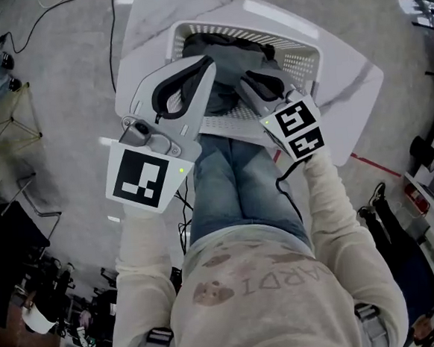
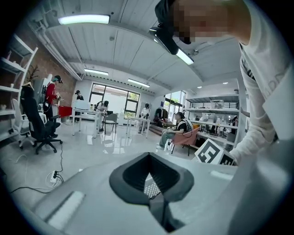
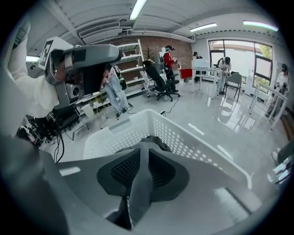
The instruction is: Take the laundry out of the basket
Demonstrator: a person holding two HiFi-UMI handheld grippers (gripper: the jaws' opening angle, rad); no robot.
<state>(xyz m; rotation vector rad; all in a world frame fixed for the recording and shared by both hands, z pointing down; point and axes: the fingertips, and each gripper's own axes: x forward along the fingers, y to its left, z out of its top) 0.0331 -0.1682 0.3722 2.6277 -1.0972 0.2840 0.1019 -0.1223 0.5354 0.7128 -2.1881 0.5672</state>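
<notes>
A white perforated laundry basket stands on a white table and holds dark grey clothes. My right gripper reaches into the basket from its near side. In the right gripper view it is shut on a strip of the grey garment that runs up between the pads, with the basket wall behind. My left gripper hovers at the basket's near left rim. Its jaws meet at the tips with nothing seen between them; basket mesh shows through the gap.
The person's jeans-clad legs stand against the table's near edge. A red floor line and shelving lie to the right, cables at the back left. An office chair, desks and several people are farther off.
</notes>
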